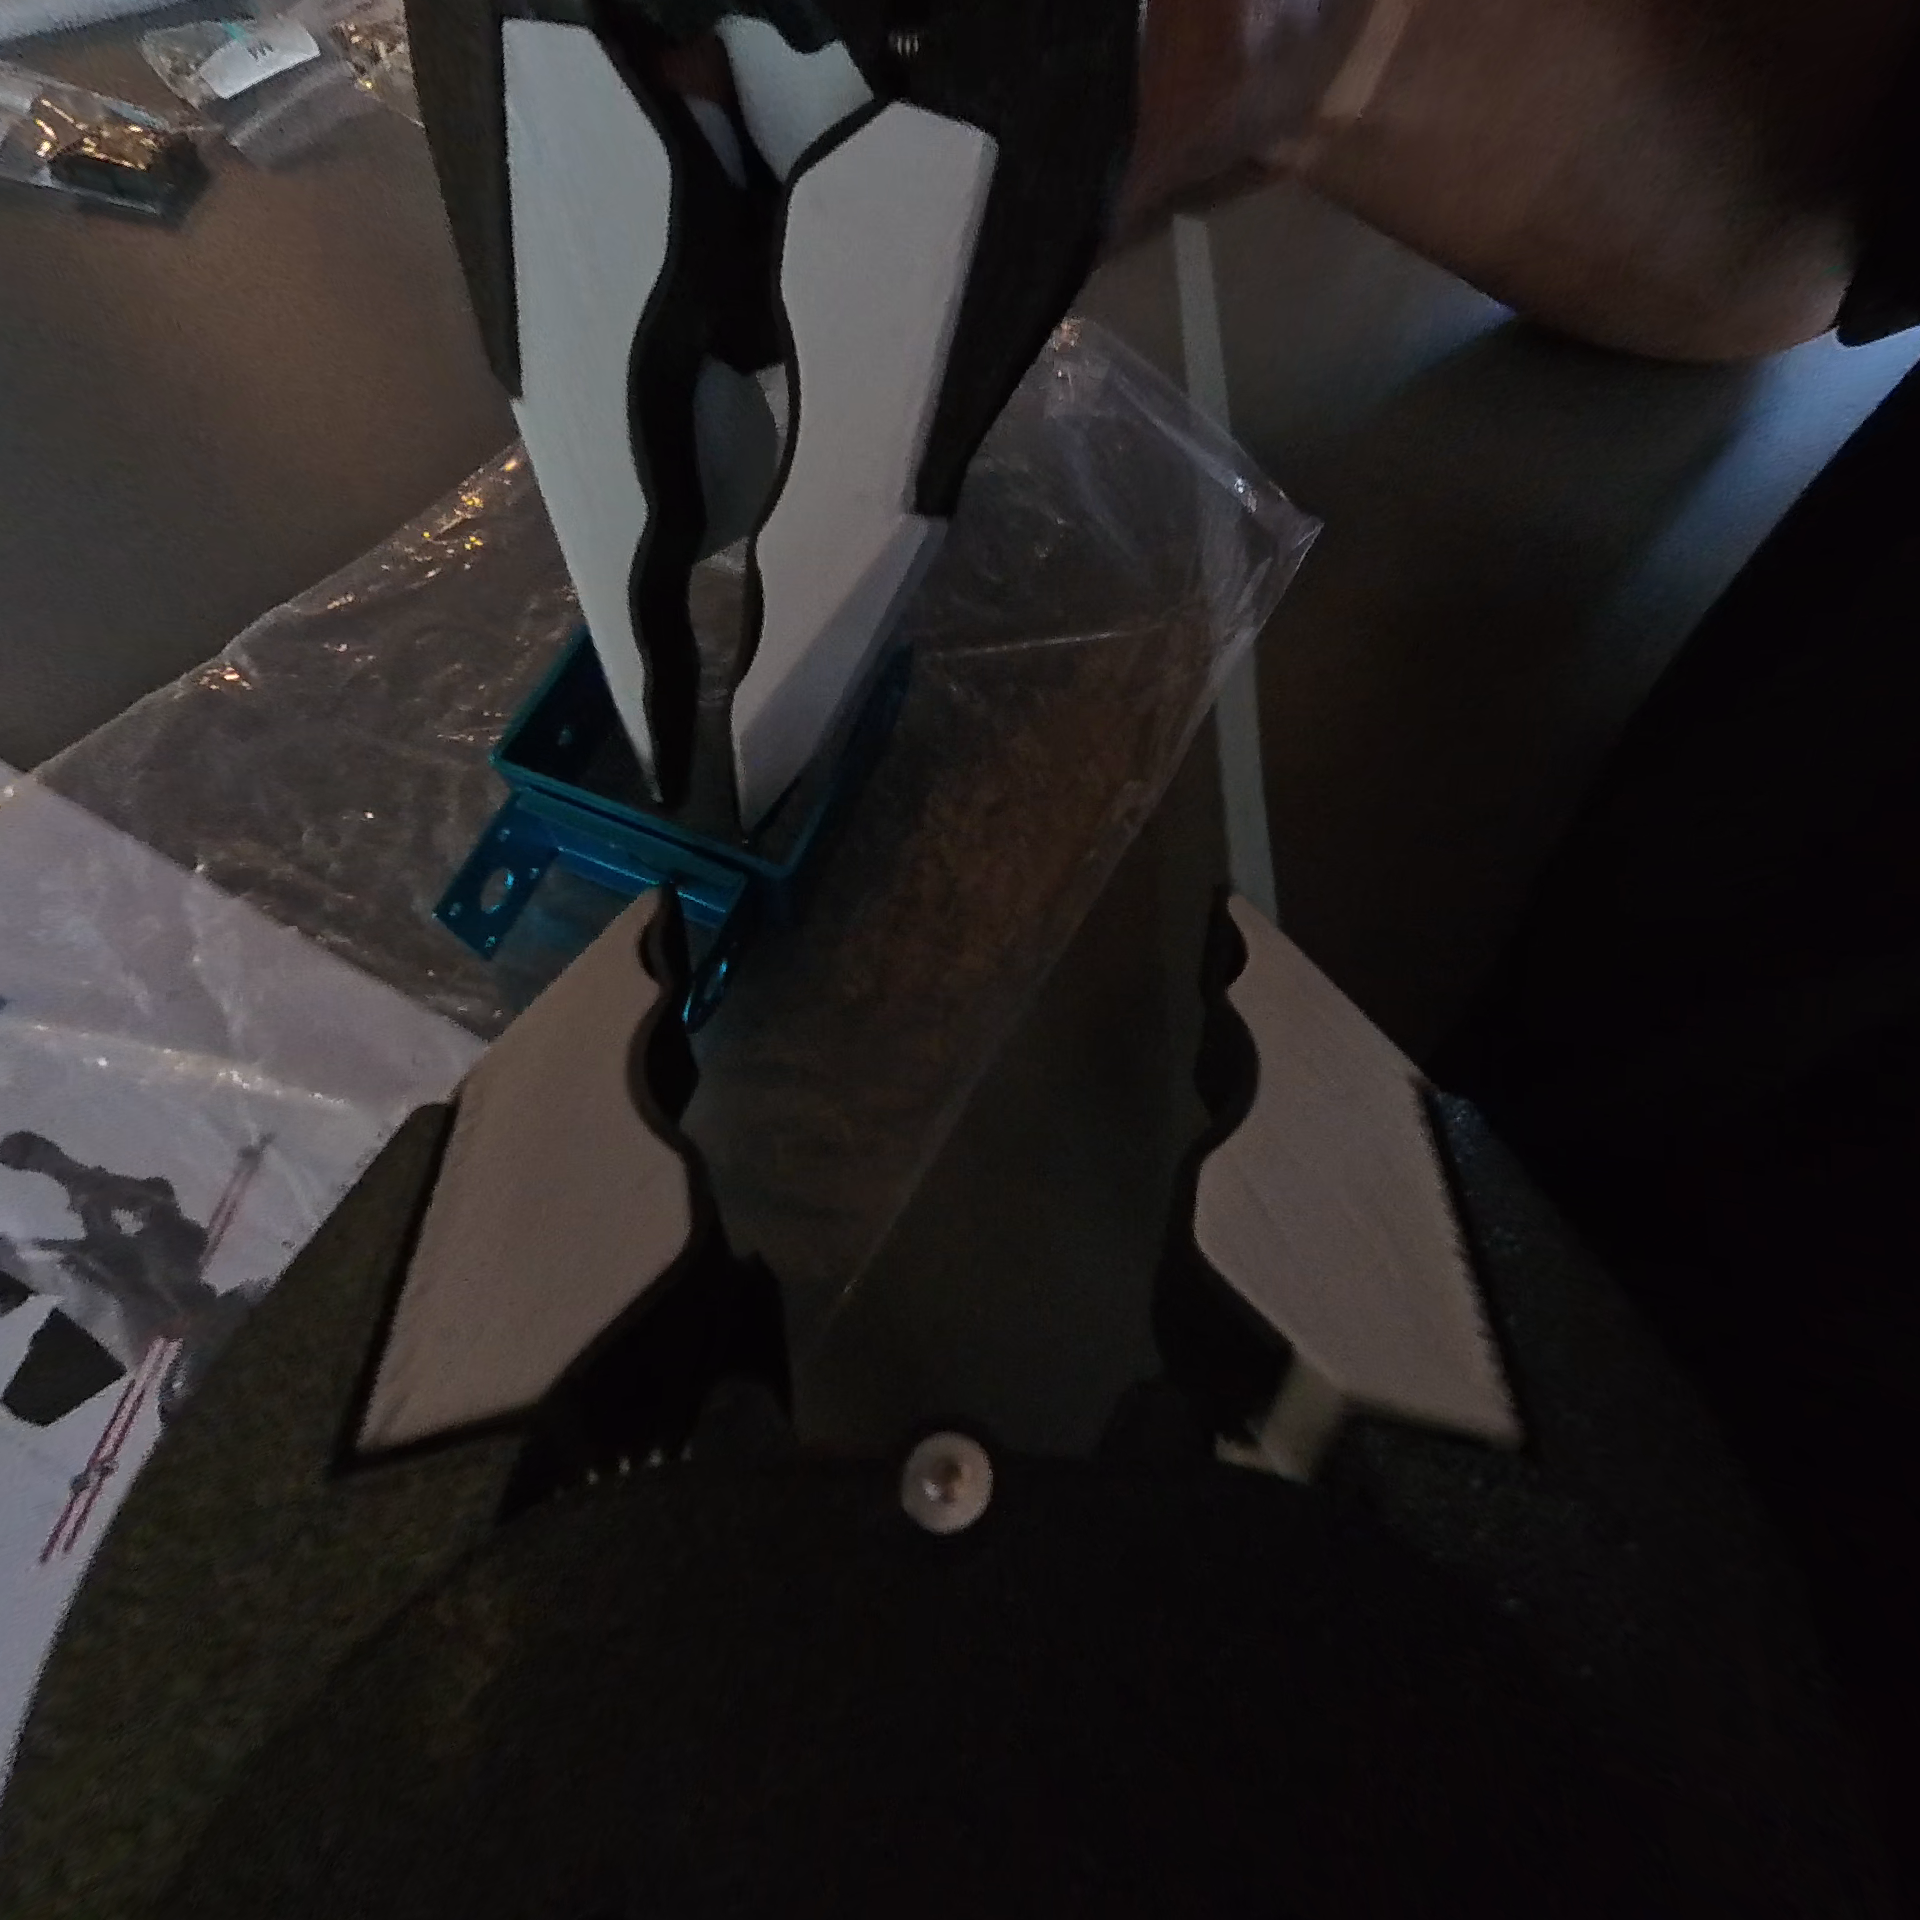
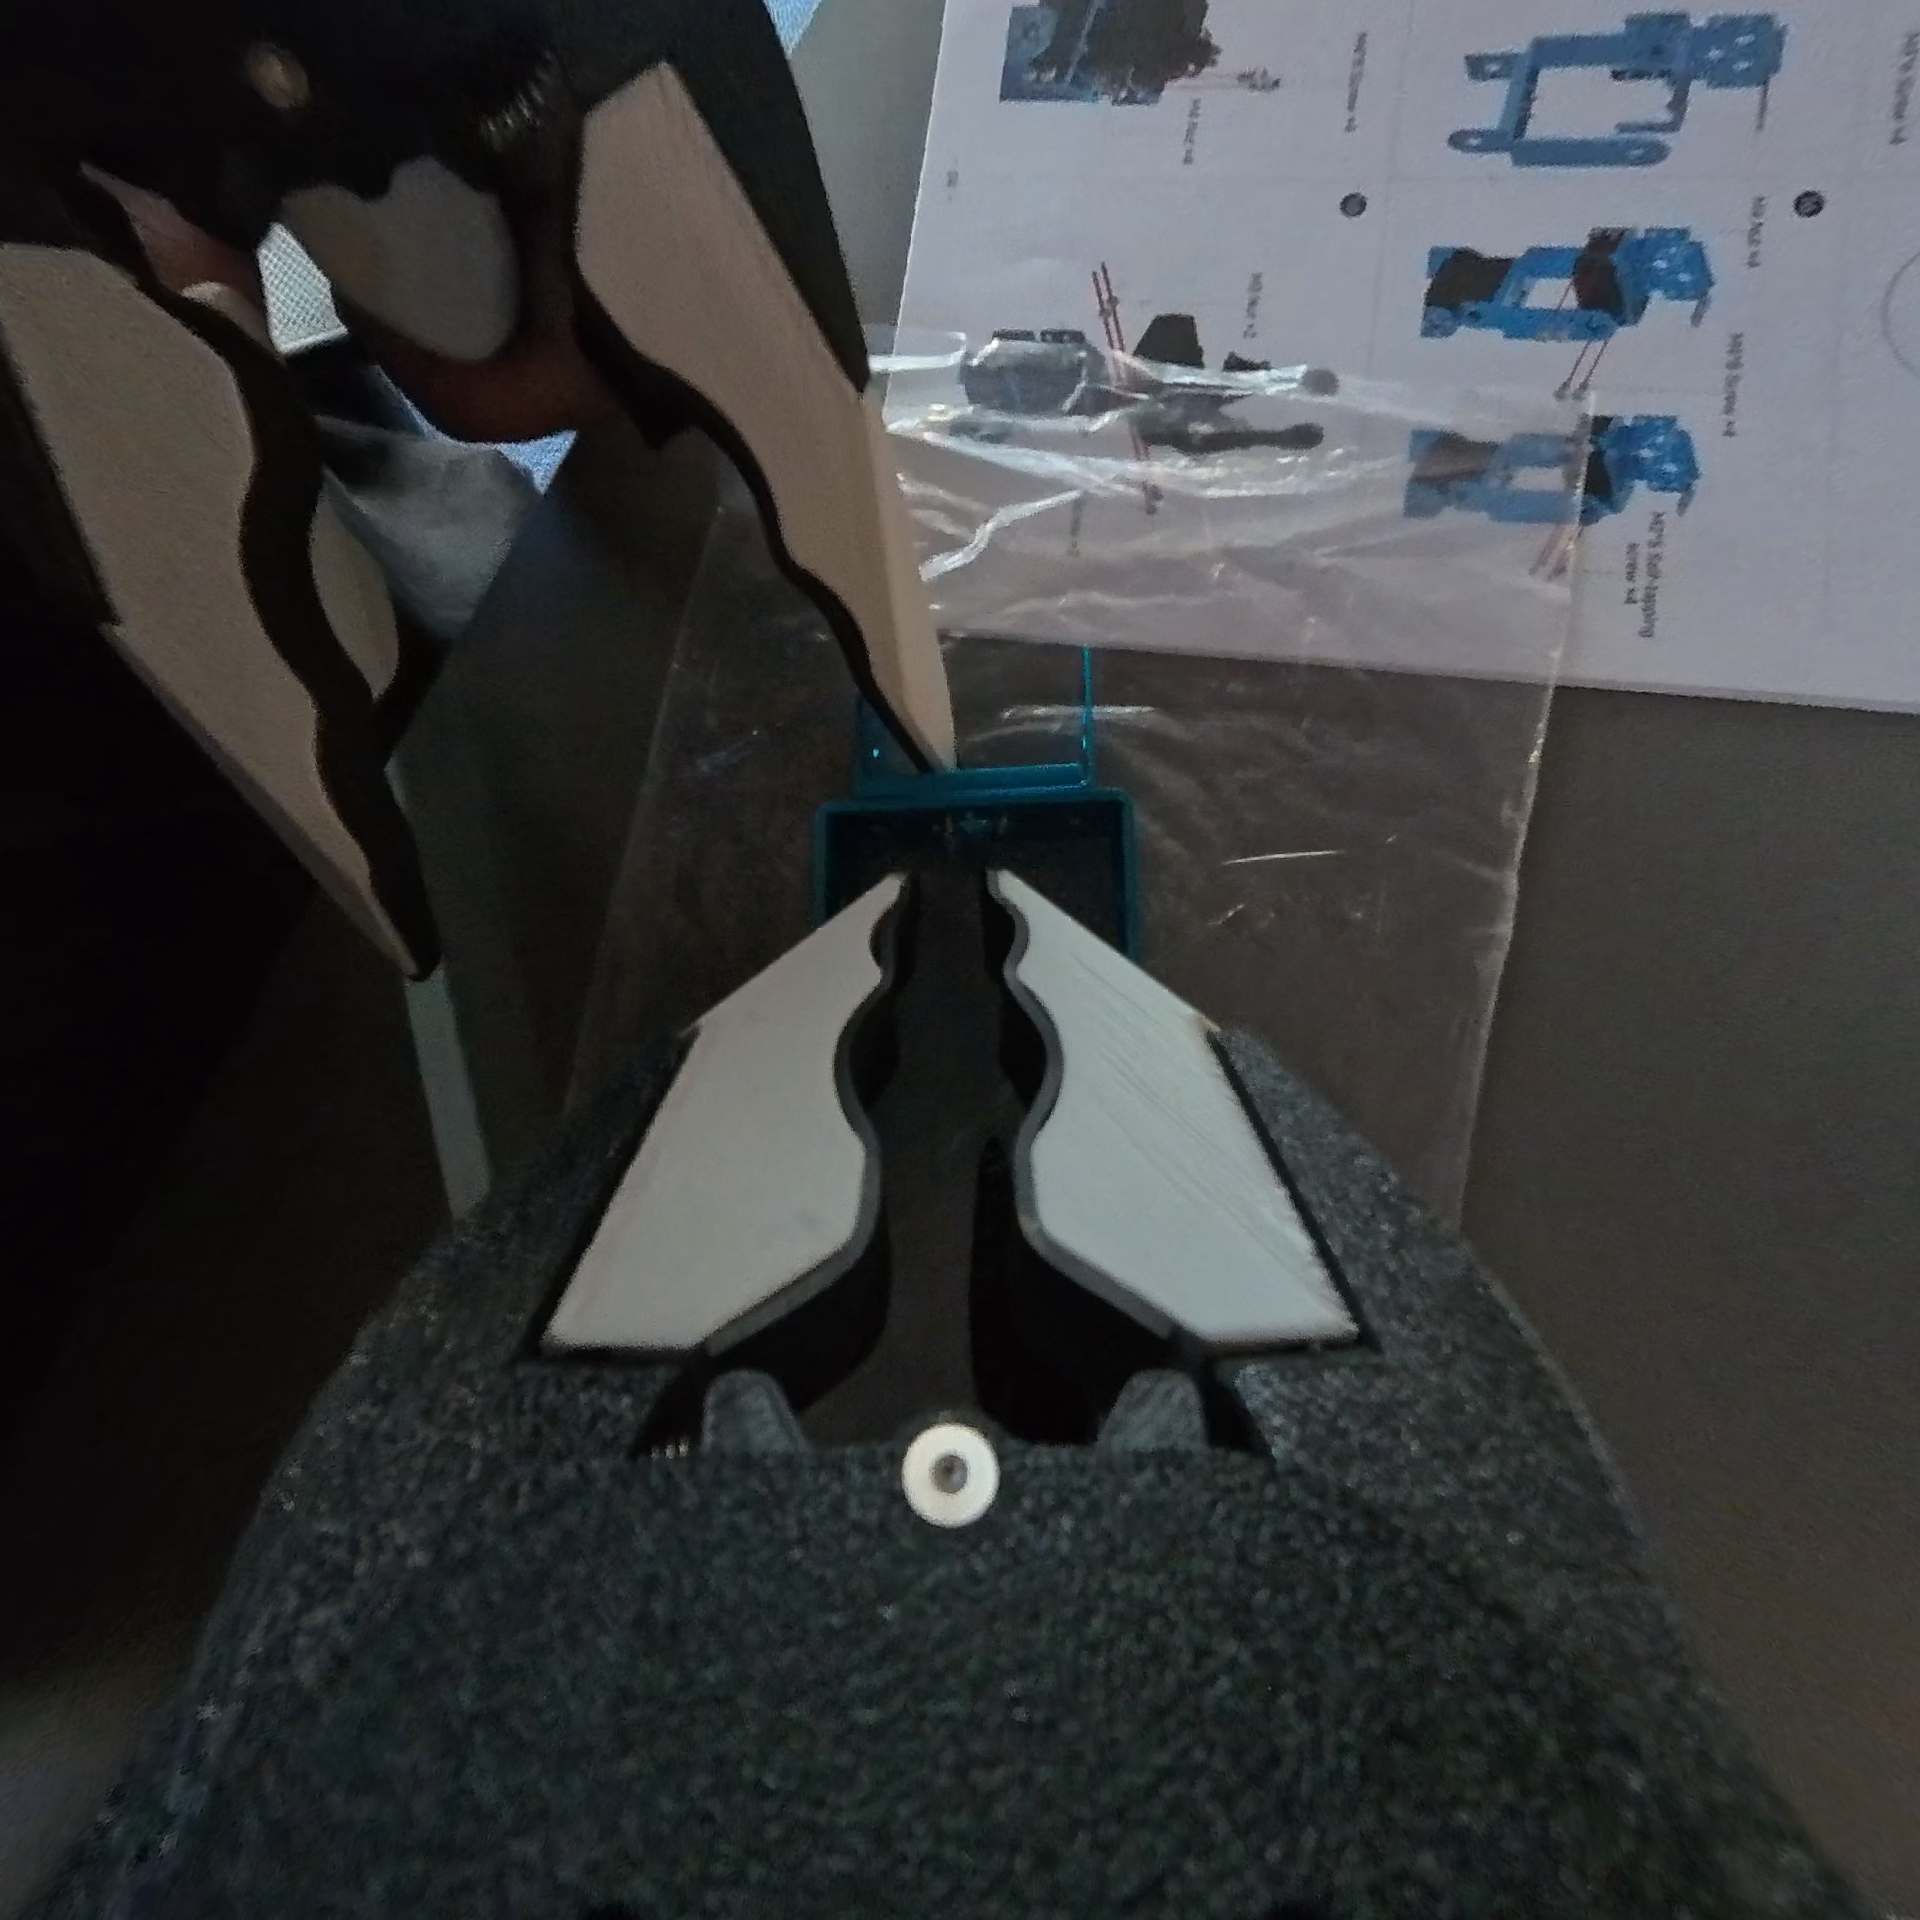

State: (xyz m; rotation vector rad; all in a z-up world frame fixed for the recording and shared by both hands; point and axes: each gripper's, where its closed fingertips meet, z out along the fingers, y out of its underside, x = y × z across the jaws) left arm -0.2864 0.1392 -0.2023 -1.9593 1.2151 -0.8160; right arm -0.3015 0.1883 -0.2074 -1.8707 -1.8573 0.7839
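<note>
A blue metal bracket (image 1: 613,831) lies on a clear plastic bag (image 1: 1049,707) on a dark table. My left gripper (image 1: 945,914) is open wide. Its left fingertip (image 1: 655,935) touches the bracket's holed flange (image 1: 488,894). My right gripper (image 1: 701,805) comes down from above with its jaws closed. In the right wrist view, the right gripper (image 2: 945,878) has its tips inside the bracket's open frame (image 2: 1122,894), against the far wall. I cannot tell whether it pinches anything. The left gripper's finger (image 2: 914,717) touches the bracket's far side there.
A printed sheet with pictures of blue parts (image 2: 1455,260) lies behind the bag (image 2: 1351,790) and shows at the left in the left wrist view (image 1: 114,1174). Small bags of parts (image 1: 114,135) lie far left. A hand (image 1: 1558,156) is at top right. The table edge (image 1: 1242,727) runs beside the bag.
</note>
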